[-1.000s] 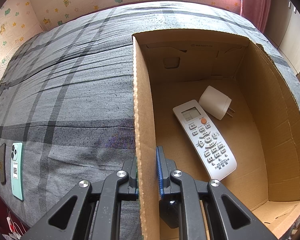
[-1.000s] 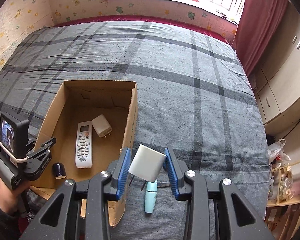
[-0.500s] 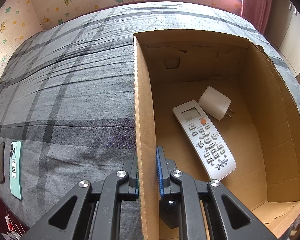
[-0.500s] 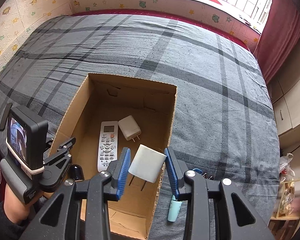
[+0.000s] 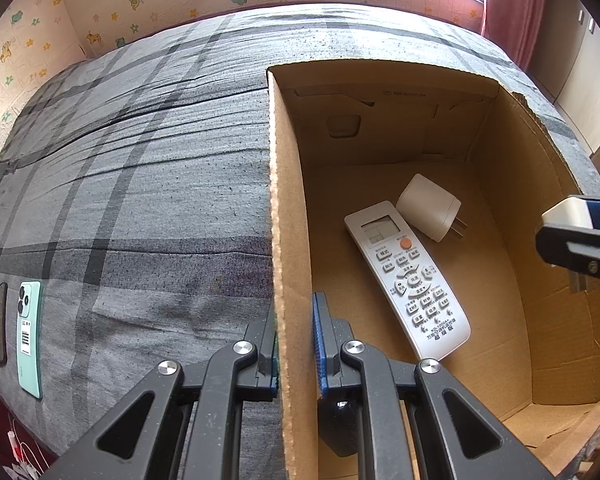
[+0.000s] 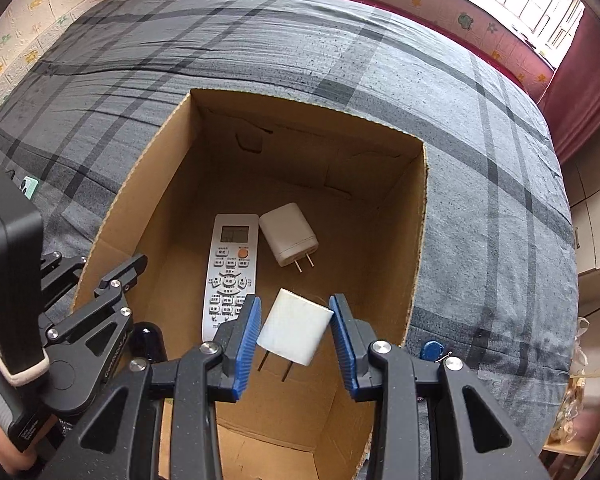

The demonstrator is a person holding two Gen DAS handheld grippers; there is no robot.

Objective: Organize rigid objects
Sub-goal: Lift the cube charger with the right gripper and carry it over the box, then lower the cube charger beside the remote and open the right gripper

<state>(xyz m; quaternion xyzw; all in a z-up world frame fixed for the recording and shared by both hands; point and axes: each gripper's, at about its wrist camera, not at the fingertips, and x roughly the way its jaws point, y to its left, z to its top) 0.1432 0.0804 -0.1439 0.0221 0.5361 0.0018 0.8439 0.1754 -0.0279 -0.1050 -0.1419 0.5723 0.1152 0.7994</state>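
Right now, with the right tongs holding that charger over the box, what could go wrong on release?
1. The white charger in the right tongs hangs above the bottom end of the remote; dropped here, it may land on the buttons rather than the bare box floor.
2. The left tongs pinch only the thin cardboard wall of the box, which might flex or tip on the soft bed.

- The bed (image 6: 480,184) was covered by a grey sheet with darker plaid stripes, creased toward the far side.
- A cardboard box (image 6: 418,240), open at the top, sat directly on the sheet.
- A mint-green phone (image 5: 29,332) lay camera side up near the bed's left edge, with a dark phone (image 5: 0,322) just beside it.
- A small blue item (image 6: 433,350) lay on the sheet just beside the box's right wall; its kind could not be told.
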